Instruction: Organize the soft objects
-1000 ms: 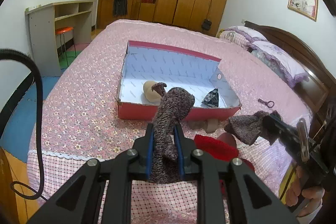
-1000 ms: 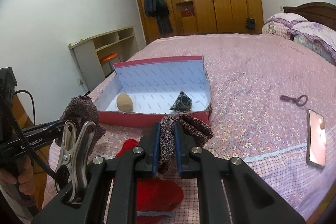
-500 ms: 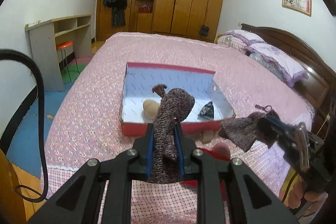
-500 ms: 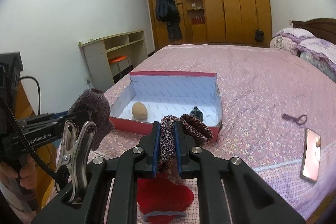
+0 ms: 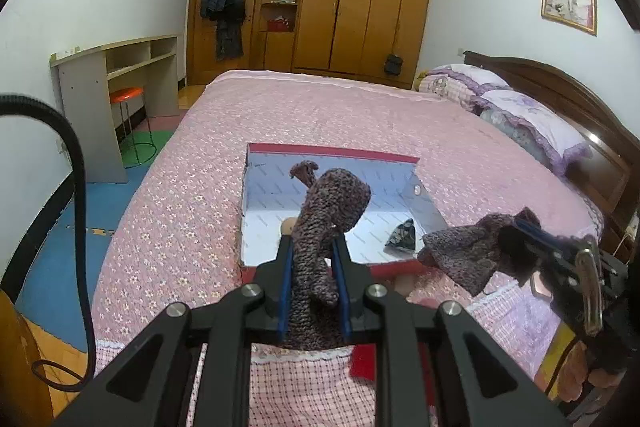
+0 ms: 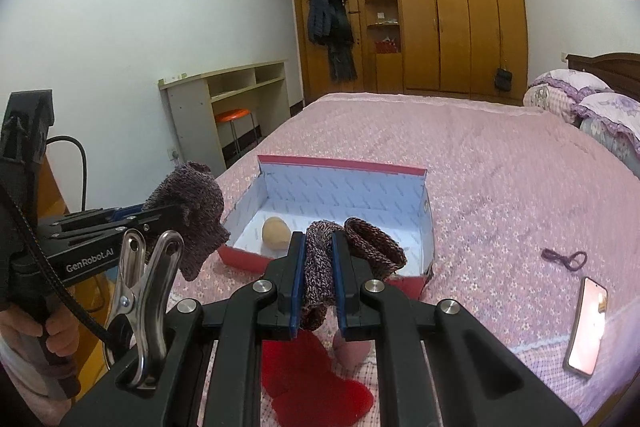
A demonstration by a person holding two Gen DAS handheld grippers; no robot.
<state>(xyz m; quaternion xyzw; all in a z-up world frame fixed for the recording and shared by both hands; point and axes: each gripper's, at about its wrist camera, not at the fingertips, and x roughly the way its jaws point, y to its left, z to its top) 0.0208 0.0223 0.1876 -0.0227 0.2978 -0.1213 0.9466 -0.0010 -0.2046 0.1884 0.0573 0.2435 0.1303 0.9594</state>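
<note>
Nearest the left wrist camera, the left gripper (image 5: 313,269) is clamped on a brown-purple knitted sock (image 5: 326,211), whose bunched upper part rises above the blue-padded fingers (image 5: 283,291). In the right wrist view, the right gripper (image 6: 318,269) pinches a second mottled knitted sock (image 6: 320,267), its ribbed cuff (image 6: 374,243) curling over to the right of the jaws. Both socks hang clear of the bed (each held up in the air).

Below the grippers, on the pink floral bedspread (image 6: 480,163), lies a flat red fabric piece (image 6: 308,383), with a small pinkish rolled item (image 6: 352,349) just beside it. To the right lie a phone (image 6: 586,325) and, farther off, a dark looped cord (image 6: 564,259).

Just beyond stands an open red cardboard box with a white patterned lining (image 6: 344,187). Inside it sit a tan rolled bundle (image 6: 275,233) near the left side and a dark patterned bundle (image 5: 401,235) near the right.

Farther back are purple-frilled pillows (image 5: 528,119) against a dark wooden headboard (image 5: 560,87), a pale shelf desk (image 6: 228,87) with an orange stool (image 6: 234,117) by the left wall, and wooden wardrobes (image 6: 440,27) with a dark coat (image 6: 330,23) hanging.
</note>
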